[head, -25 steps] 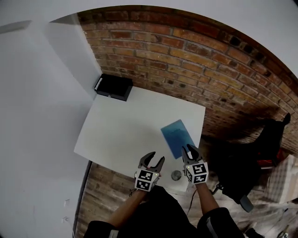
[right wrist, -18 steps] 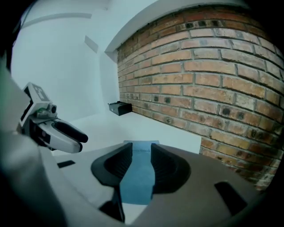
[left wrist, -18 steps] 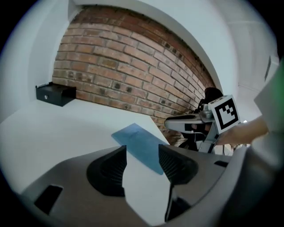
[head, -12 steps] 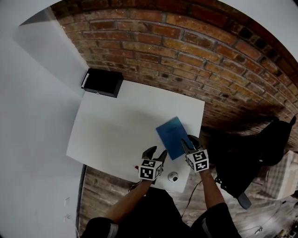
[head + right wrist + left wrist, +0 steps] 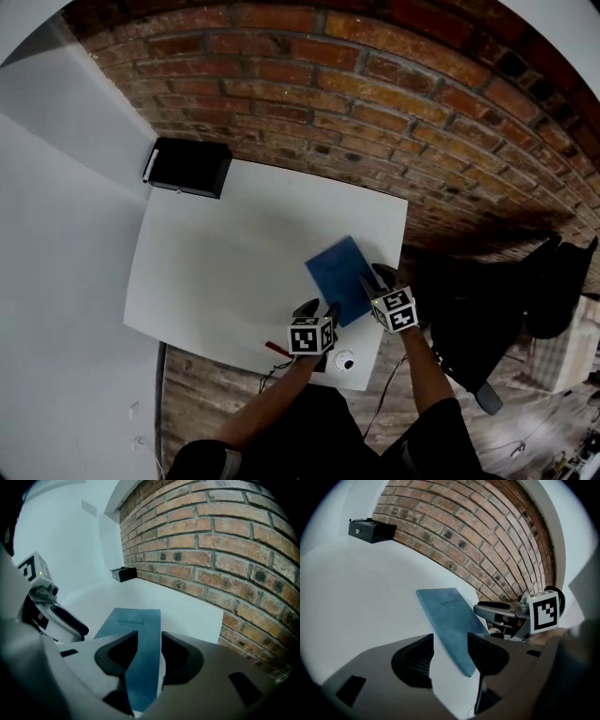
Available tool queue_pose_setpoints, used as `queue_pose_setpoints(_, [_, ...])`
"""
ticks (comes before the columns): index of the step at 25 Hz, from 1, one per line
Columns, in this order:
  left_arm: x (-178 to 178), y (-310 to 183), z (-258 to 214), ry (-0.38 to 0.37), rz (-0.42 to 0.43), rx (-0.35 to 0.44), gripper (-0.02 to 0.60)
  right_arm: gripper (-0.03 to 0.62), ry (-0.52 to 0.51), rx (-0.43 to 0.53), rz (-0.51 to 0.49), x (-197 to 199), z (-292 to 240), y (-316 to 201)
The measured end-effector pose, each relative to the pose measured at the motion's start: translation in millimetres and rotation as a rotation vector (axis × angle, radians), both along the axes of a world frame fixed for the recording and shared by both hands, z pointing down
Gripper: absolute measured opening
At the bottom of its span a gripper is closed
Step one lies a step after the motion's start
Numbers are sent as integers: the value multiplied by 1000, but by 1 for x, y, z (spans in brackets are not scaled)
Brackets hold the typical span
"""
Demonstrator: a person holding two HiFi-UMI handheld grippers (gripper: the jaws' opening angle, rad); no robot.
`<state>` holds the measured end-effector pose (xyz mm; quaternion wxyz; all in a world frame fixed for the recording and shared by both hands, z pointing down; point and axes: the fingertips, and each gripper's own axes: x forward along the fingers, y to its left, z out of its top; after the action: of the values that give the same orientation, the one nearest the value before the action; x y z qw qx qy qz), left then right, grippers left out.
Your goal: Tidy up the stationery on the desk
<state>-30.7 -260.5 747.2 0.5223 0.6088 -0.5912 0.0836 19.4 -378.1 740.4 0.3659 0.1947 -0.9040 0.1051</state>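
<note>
My left hand-held gripper [image 5: 450, 645] sits low over the near part of the table [image 5: 216, 253] with its jaws spread. Nothing is pinched between them, and the near corner of the notebook [image 5: 450, 616] shows in the gap. My right hand-held gripper [image 5: 149, 651] is just to the right of it, over the notebook's right edge. Its jaws are a little apart and not clamped, and I see blue cover and a strip of white table between them.

The notebook lies flat on the right half of the table, close to the near edge and turned at an angle. Its blue cover carries the word "notebook" in small dark letters near the far end.

The table is plain white. A black box [image 5: 190, 167] is at its far left corner against the brick wall [image 5: 375, 84], which runs along the far side. A white wall [image 5: 56, 234] closes the left. A small red thing [image 5: 277, 349] lies at the near edge, too small to identify.
</note>
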Motion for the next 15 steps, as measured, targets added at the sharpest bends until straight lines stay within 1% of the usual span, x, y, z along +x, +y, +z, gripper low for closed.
queue_pose_setpoints(4, [8,0,7,41,12,-22,216,150,22,-75,-4,3,14,4])
queue_pose_setpoints(7, [14,-2,10,54,38,-35,216,150,32,-106,12,6,20,1])
queue_pose_setpoints(9, [17,-4,13,64,35,-45,216,150,34,-125,24,9,24,-1])
queue_pose_setpoints(13, [14,-5,16,38,30,-58,215,150,9,-172,32,7,27,-1])
queue_pose_setpoints(15, [15,-5,17,44,26,-65,215,150,0,-190,28,7,27,-1])
